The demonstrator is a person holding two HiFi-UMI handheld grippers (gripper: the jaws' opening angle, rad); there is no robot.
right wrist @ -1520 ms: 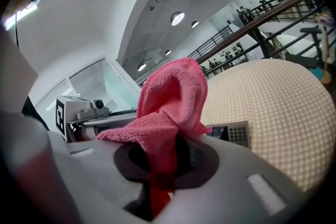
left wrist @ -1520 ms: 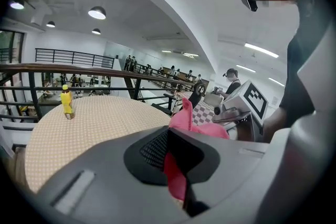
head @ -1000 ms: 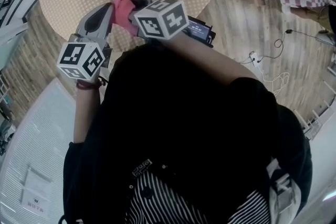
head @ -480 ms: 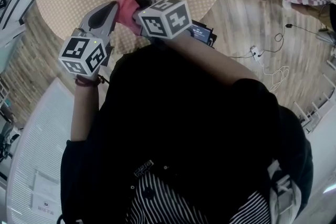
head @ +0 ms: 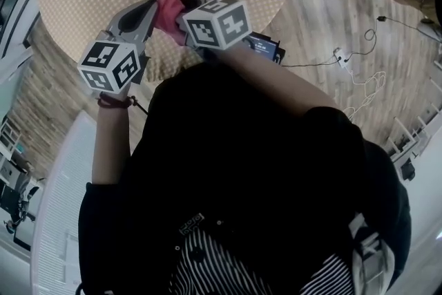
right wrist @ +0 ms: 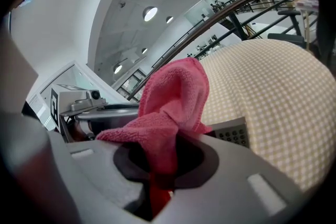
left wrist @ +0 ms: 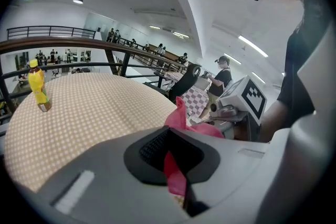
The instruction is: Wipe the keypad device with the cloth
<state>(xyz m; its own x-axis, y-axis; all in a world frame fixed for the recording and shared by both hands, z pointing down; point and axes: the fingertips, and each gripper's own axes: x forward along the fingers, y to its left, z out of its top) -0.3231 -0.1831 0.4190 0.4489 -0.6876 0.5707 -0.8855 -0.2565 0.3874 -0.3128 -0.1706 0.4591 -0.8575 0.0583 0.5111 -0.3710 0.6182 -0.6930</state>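
- Currently both of your grippers share the pink cloth [right wrist: 173, 97]. The left gripper [left wrist: 176, 168] has its jaws clamped on a thin fold, and the right gripper [right wrist: 160, 170] has its jaws pinched on a thicker bunch that flops up over them.
- The keypad device [right wrist: 235, 135] lies flat on the tabletop [right wrist: 273, 92], just beyond your right jaws and slightly to their right. Only one grey corner with small round keys shows, so its long axis can't be read.
- Your right gripper looks the nearer, so I judge the wipe falls to it: bring the bunch forward and right, down onto the keys.
- The cloth is soft, nubby towelling, the device is hard and boxy, and the tabletop cover is a fine beige check.
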